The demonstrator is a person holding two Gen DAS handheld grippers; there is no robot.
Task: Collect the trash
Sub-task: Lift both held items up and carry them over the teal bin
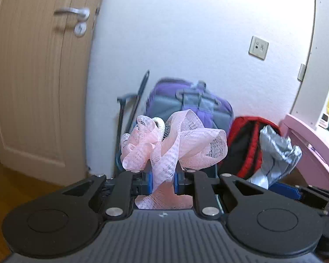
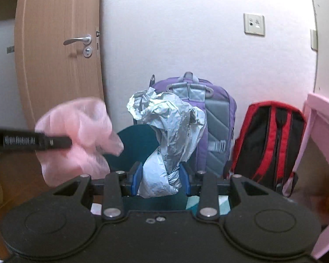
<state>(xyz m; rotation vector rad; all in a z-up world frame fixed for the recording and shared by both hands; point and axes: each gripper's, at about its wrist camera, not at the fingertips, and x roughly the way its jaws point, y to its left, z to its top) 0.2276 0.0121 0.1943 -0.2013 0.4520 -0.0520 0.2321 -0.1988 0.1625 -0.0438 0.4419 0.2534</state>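
Pinched low between the blue pads of the left gripper (image 1: 162, 180), a bundle of pink netting (image 1: 175, 144) is held upright, its loose folds kept clear of the floor. To the right, a crumpled silver wrapper (image 2: 168, 131) is clamped the same way in the narrowed jaws of the right gripper (image 2: 161, 180). Both pieces are carried side by side above a dark green bin (image 2: 136, 146), presumably so they can be dropped together. Behind, a purple backpack (image 2: 217, 118) and a red backpack (image 2: 269, 140) are leaned against the wall.
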